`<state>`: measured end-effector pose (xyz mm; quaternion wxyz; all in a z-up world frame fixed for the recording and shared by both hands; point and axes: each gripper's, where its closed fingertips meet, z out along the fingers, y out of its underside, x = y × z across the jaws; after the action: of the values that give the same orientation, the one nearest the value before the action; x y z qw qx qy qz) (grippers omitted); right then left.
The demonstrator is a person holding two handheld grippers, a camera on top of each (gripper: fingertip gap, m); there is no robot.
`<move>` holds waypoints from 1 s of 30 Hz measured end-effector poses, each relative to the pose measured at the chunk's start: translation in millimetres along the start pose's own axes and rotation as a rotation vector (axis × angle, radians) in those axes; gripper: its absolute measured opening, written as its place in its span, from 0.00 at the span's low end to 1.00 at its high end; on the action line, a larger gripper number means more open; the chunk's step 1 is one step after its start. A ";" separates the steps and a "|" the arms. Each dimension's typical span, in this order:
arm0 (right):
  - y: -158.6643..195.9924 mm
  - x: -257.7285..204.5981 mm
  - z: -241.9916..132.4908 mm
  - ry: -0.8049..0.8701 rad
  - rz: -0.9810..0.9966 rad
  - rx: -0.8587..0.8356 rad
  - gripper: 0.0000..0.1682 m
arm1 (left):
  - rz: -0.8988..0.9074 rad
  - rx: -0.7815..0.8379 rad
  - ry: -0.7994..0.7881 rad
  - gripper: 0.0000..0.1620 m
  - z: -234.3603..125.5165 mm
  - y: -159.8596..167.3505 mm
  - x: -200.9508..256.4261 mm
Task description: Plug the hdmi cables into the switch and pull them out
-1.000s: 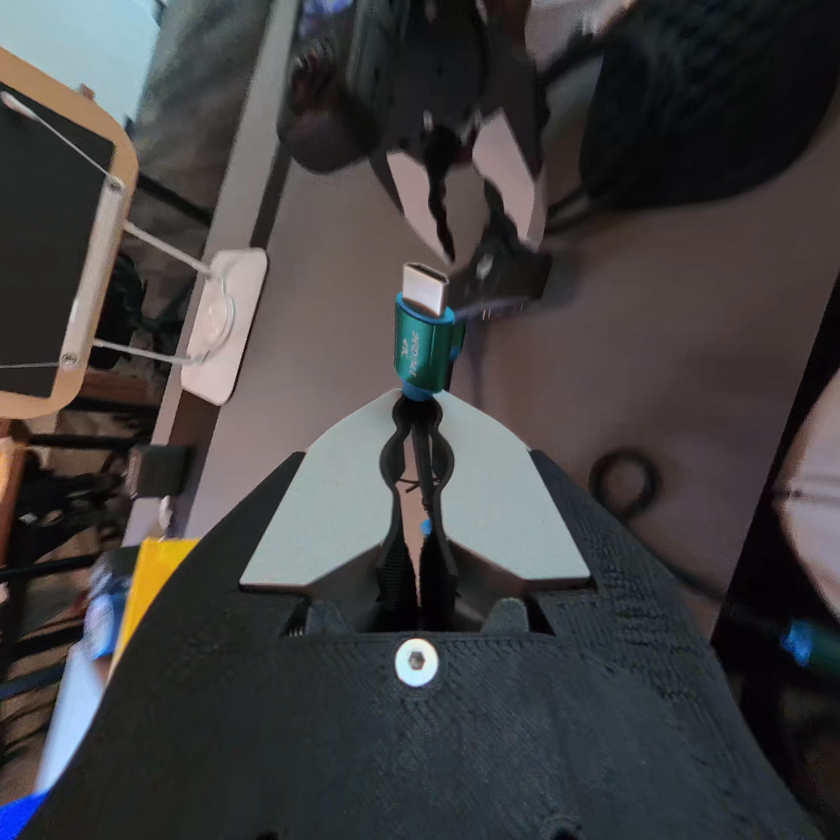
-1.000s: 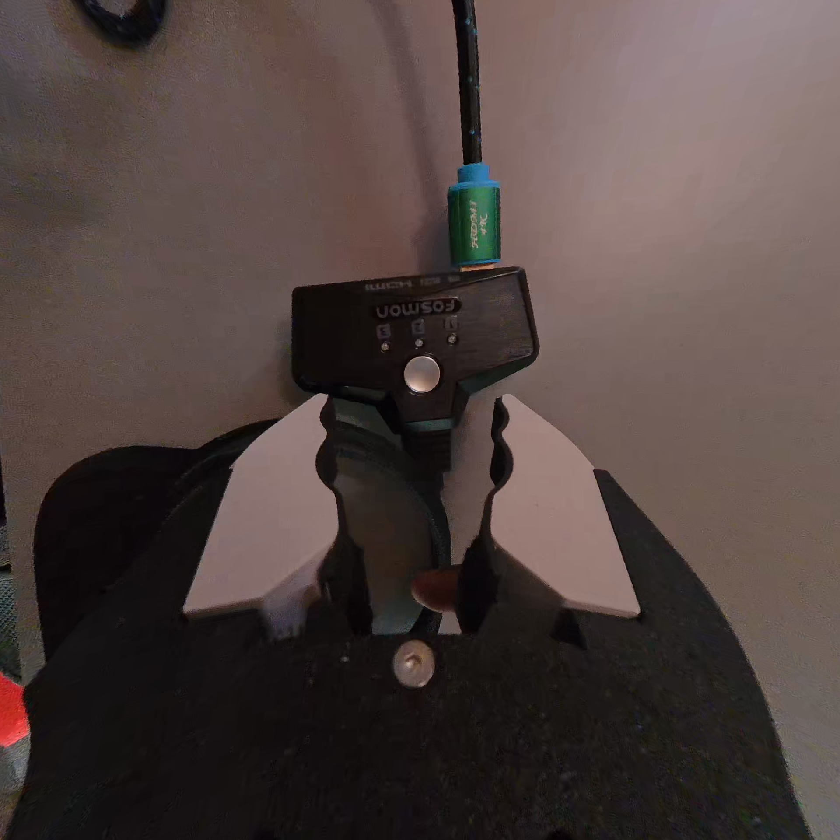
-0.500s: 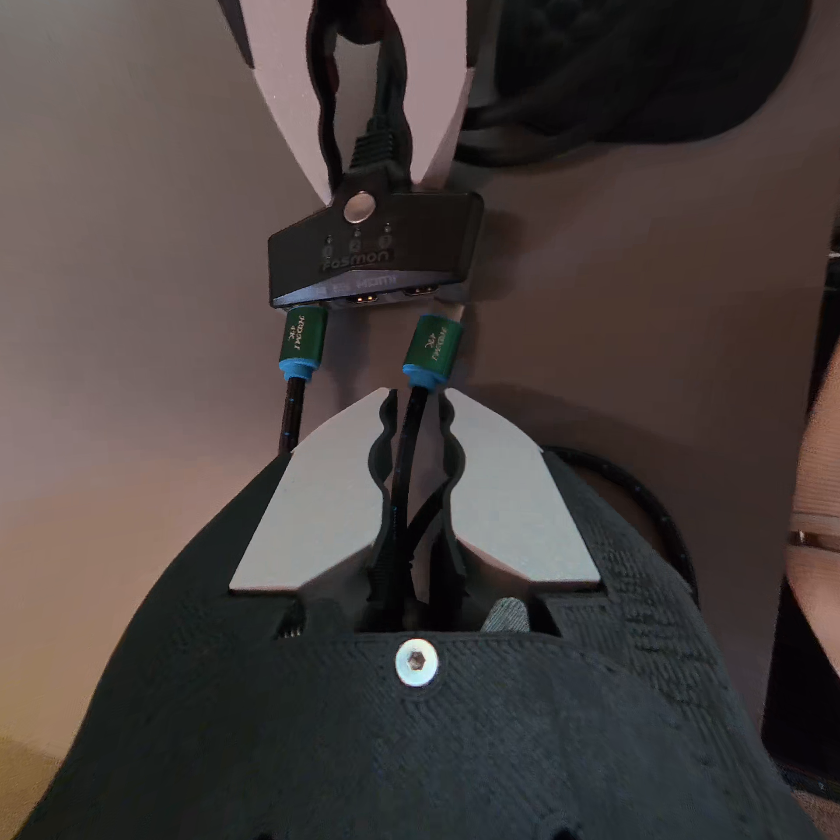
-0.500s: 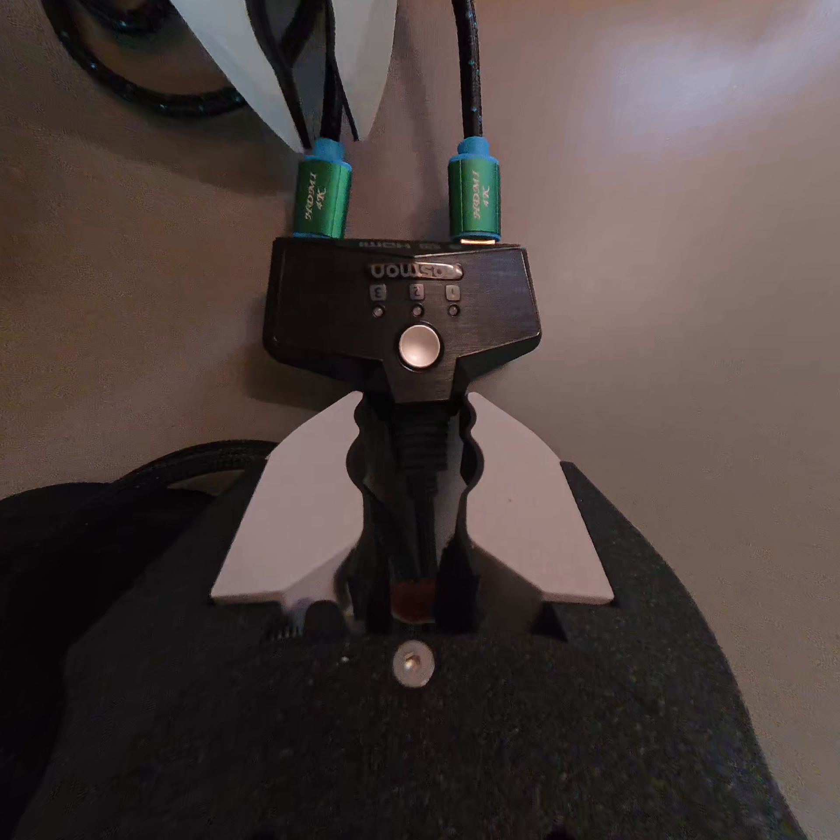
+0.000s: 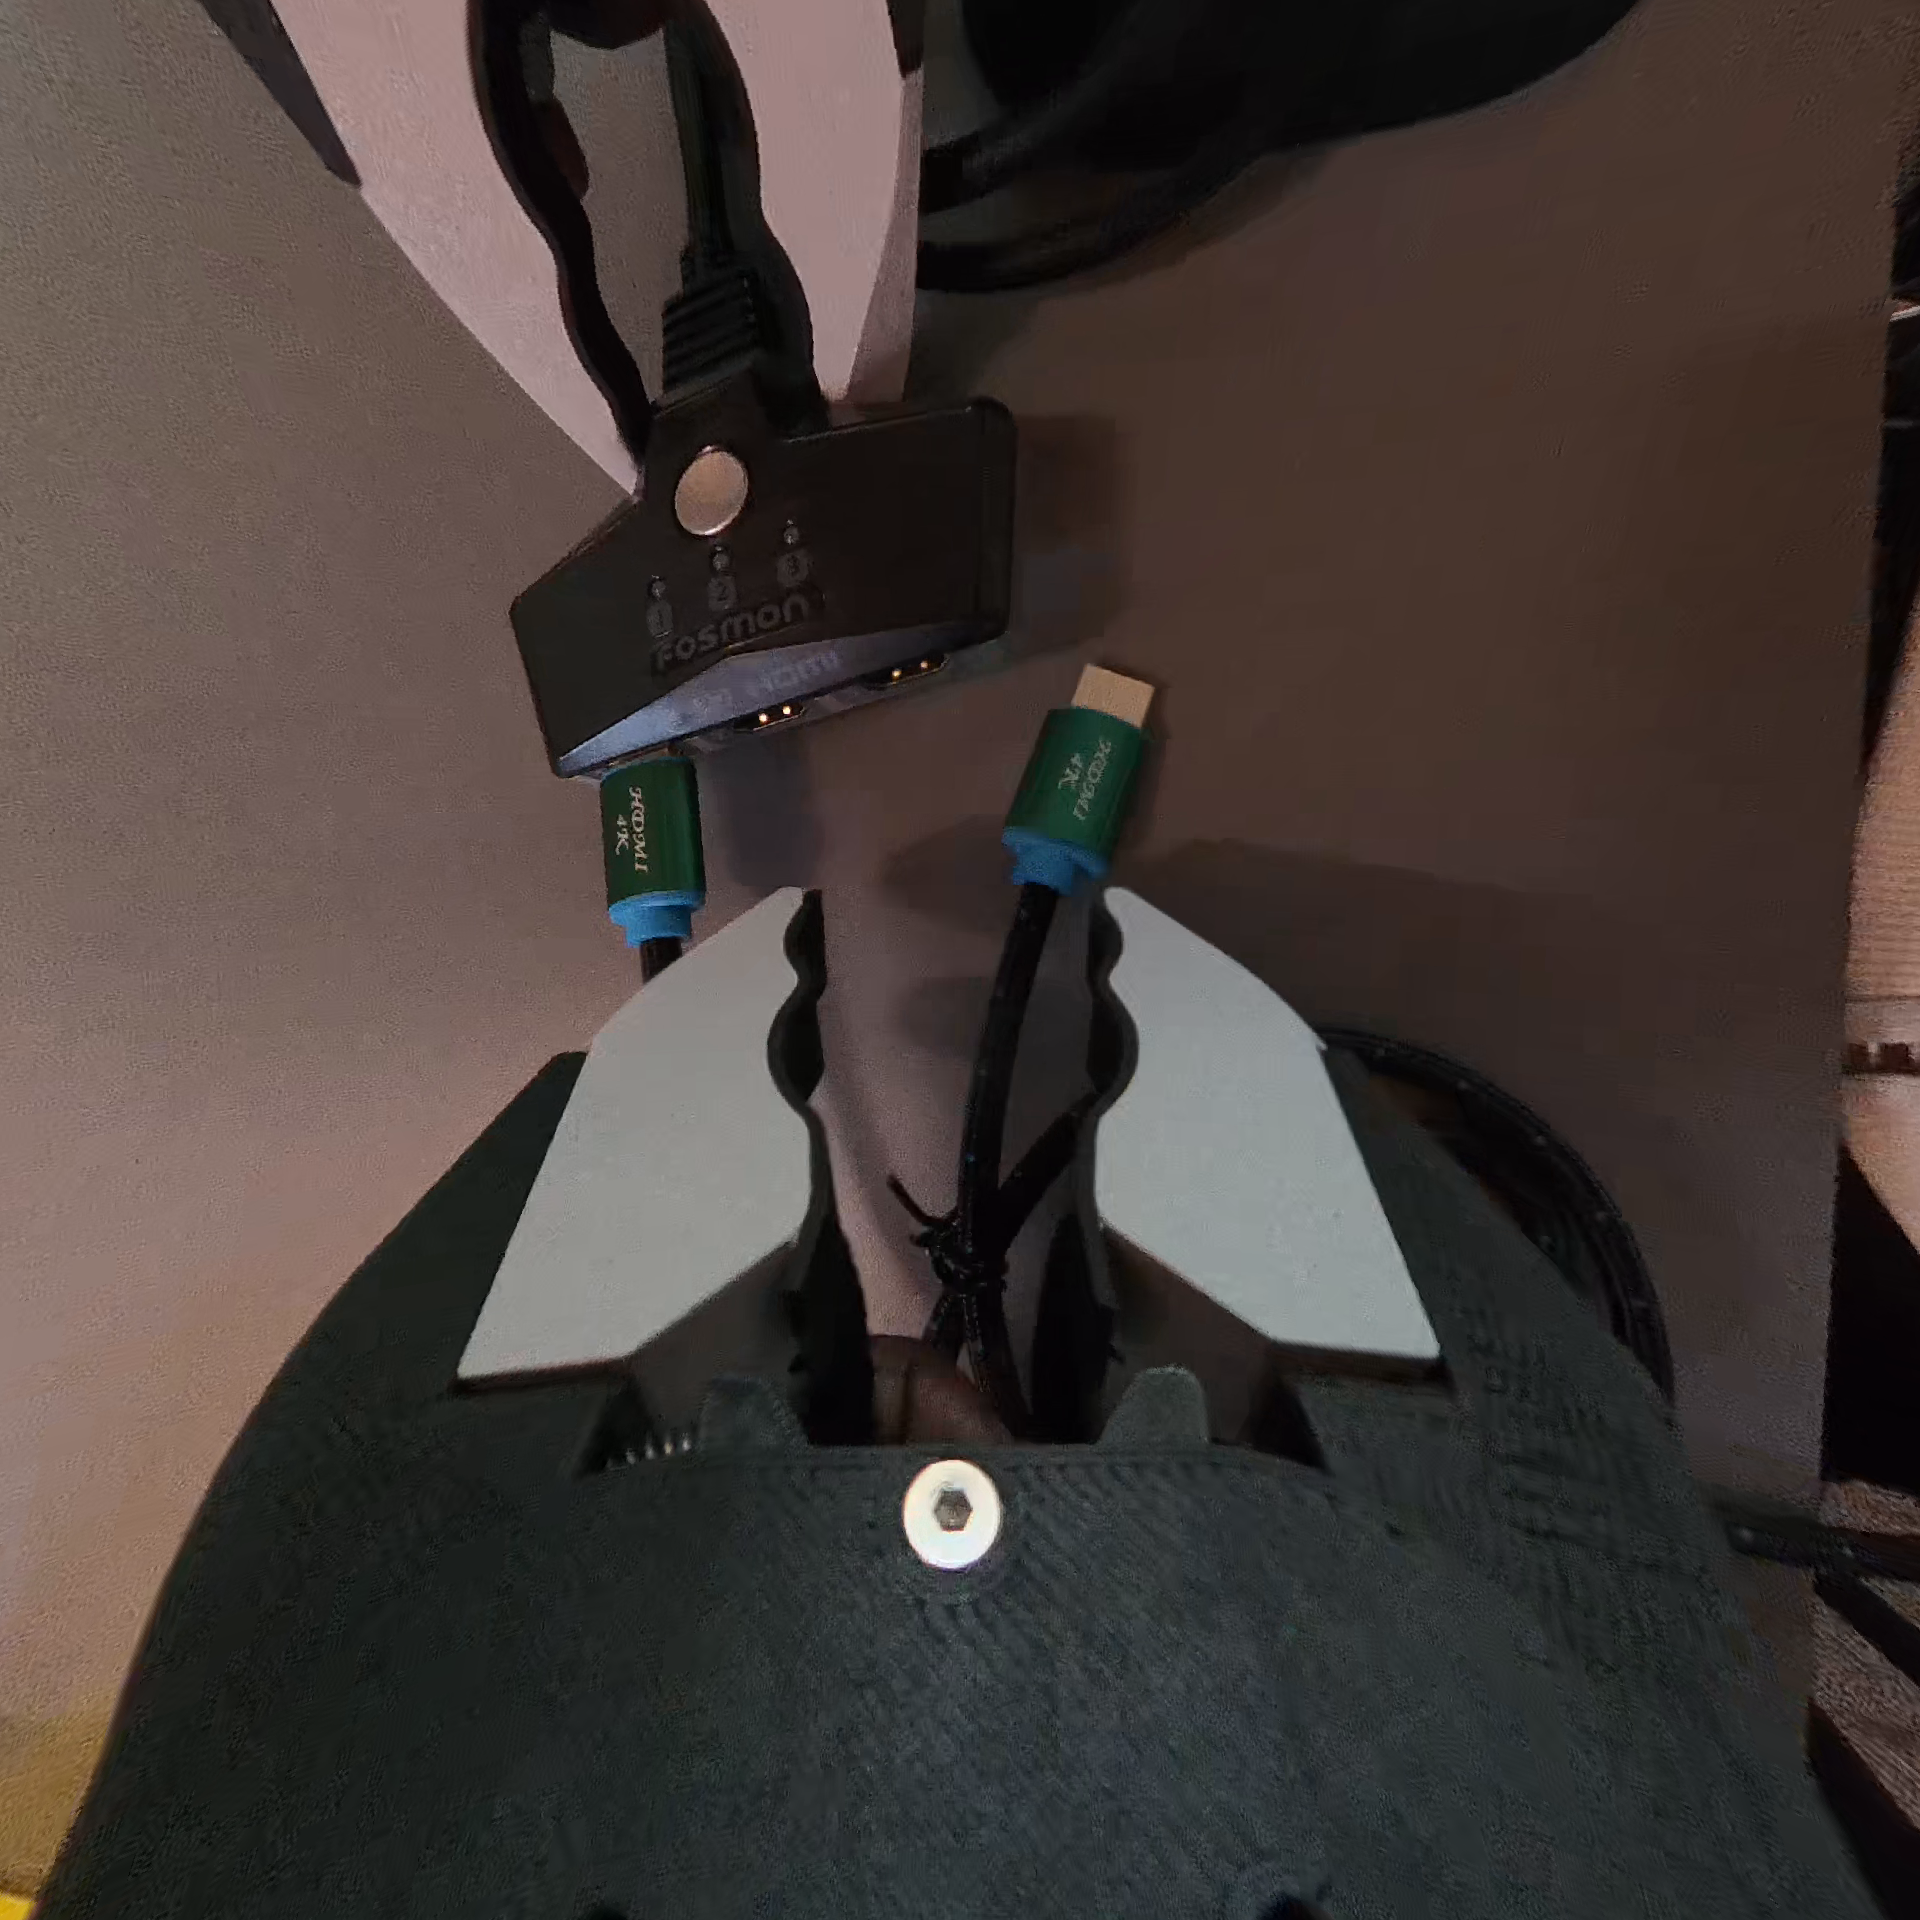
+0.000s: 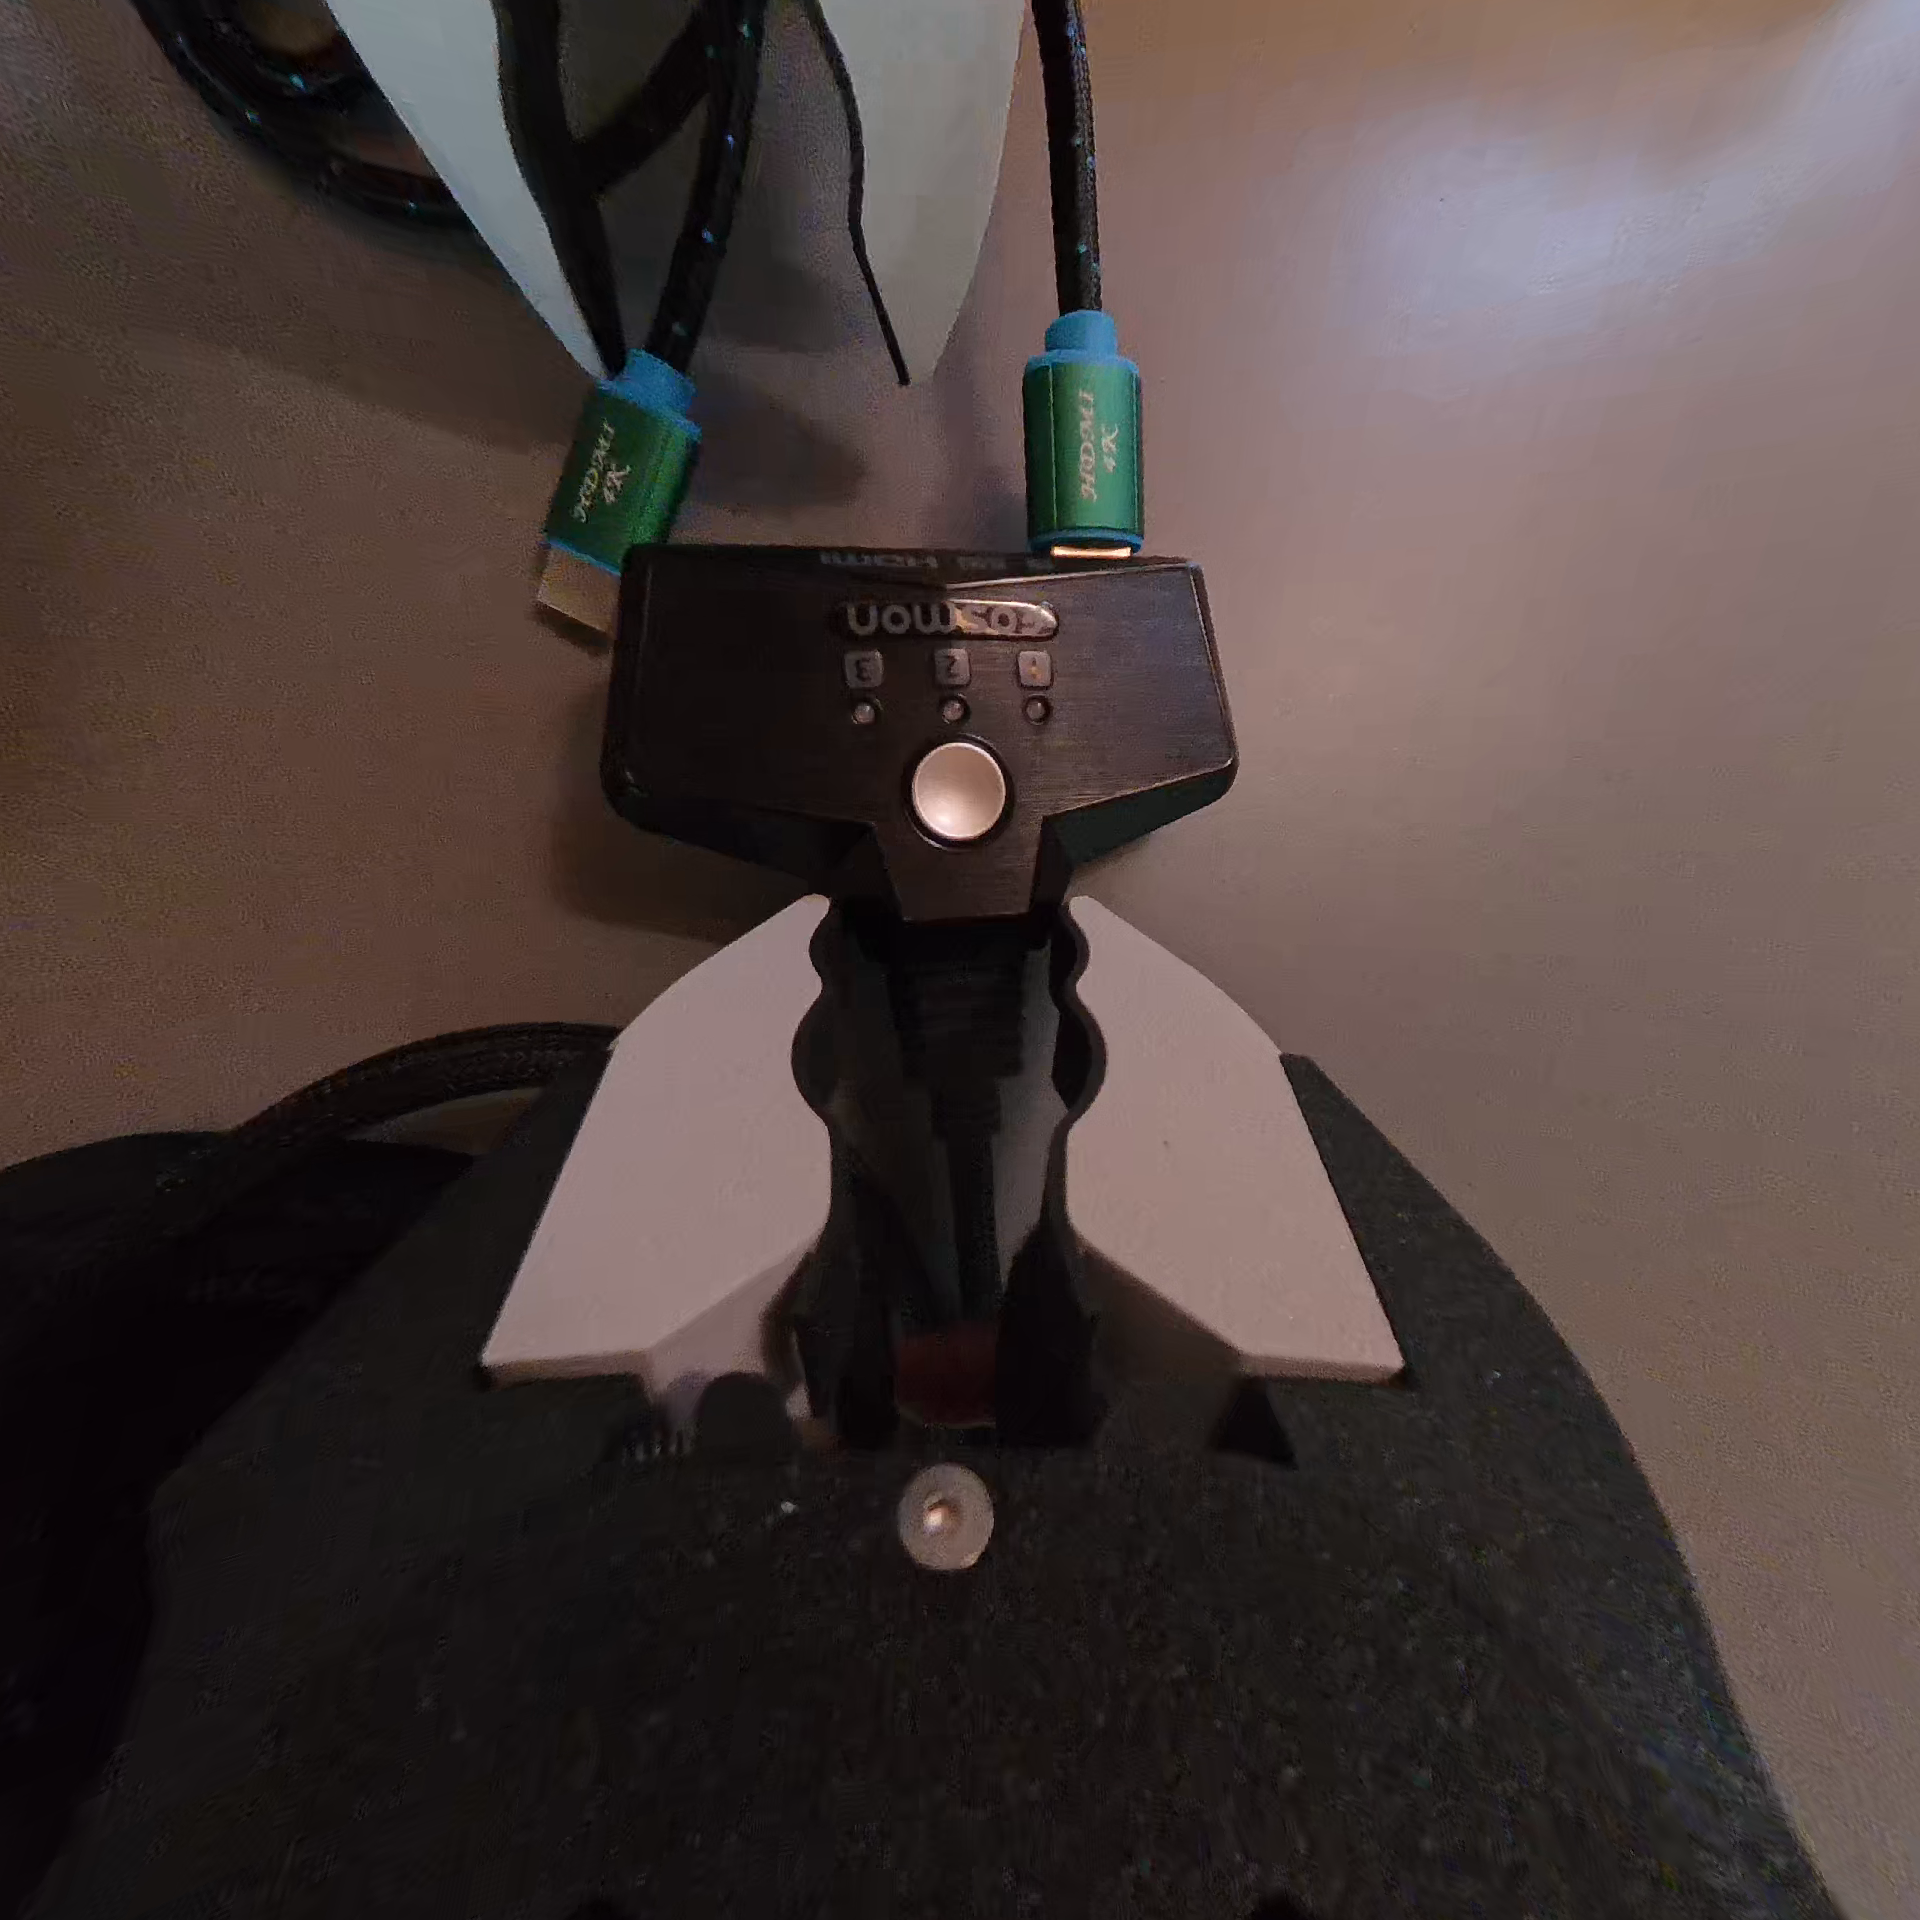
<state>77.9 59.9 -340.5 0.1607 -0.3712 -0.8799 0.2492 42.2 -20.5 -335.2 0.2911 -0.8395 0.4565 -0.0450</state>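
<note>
The black HDMI switch [image 6: 925, 707] lies on the grey-brown table [image 6: 1558, 935]. My right gripper [image 6: 948, 925] is shut on the switch's narrow neck where its black tail cable comes out; the left wrist view shows the same grip [image 5: 748, 416]. One green plug [image 6: 1086, 468] sits in an outer port of the switch [image 5: 769, 582]. A second green plug [image 5: 1081, 790] lies loose beside the switch with its gold tip bare, outside any port. My left gripper [image 5: 956, 914] is open; that plug's black cable [image 5: 997, 1060] runs slack between its fingers.
A coil of black braided cable [image 5: 1558, 1195] lies behind my left gripper and shows at the top left of the right wrist view [image 6: 312, 156]. A dark bundle [image 5: 1247, 104] sits beyond the switch. A pale object [image 5: 1881, 935] is at the right edge. About 9 cm separates my left fingertips from my right.
My left gripper carried the second plug to the switch, then opened; the plug now lies loose beside it, tip bare. My right gripper closed on the switch's neck.
</note>
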 end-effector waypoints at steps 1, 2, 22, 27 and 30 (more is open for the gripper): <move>-0.3 0.0 0.2 0.000 -0.001 0.000 0.23 | 0.026 0.003 0.015 0.31 -3.1 -1.5 2.2; -0.5 -0.1 0.2 0.001 -0.002 -0.001 0.23 | 0.063 0.011 0.025 0.31 -6.4 -4.3 4.0; -2.0 -0.9 -0.7 0.038 -0.053 0.030 0.23 | -0.059 0.119 0.023 0.13 -7.2 -10.9 -8.6; -4.3 0.0 -0.3 0.077 -0.094 0.021 0.23 | -0.149 0.128 -0.057 0.13 -14.1 -5.0 -21.4; -5.3 -1.2 0.1 0.093 -0.095 0.015 0.23 | -0.165 0.094 -0.119 0.13 -12.8 -1.6 -26.3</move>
<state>75.6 55.9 -337.7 0.2155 -0.3392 -0.8862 0.2305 23.7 -4.8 -318.7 0.3518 -0.8610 0.3650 -0.0404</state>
